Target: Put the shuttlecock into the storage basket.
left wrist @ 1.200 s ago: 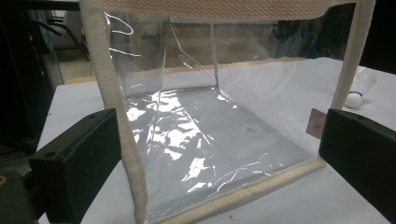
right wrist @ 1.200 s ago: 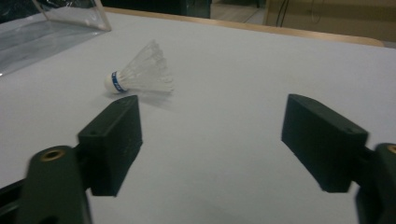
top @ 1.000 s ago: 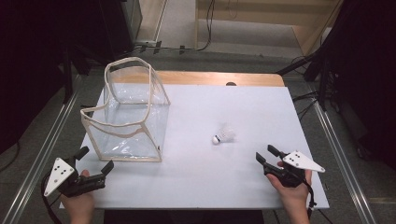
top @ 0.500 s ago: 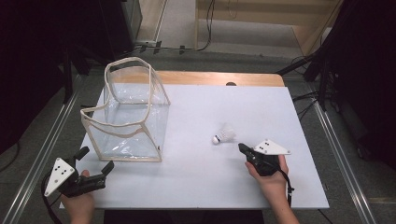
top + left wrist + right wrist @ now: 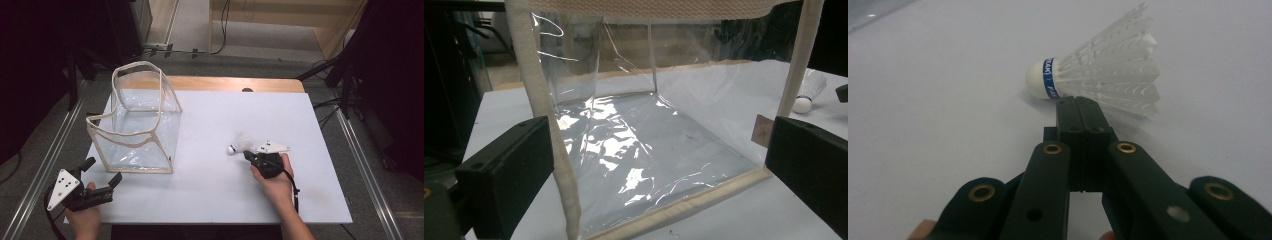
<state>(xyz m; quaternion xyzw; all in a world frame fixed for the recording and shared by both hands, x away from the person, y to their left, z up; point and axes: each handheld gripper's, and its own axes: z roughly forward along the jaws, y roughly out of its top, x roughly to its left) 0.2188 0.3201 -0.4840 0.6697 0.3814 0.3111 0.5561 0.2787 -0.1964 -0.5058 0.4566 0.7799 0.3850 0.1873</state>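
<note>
The right gripper (image 5: 1079, 107) has slid in across the surface (image 5: 300, 130), its 2 jaws just pressed together on nothing, the shuttlecock (image 5: 1100, 82) lying free just beyond their tips, ungrasped.

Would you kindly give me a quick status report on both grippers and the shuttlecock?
Right gripper shut, empty, tips at shuttlecock. Left gripper open beside clear bag. Shuttlecock lying on table, nothing blocking it.
</note>
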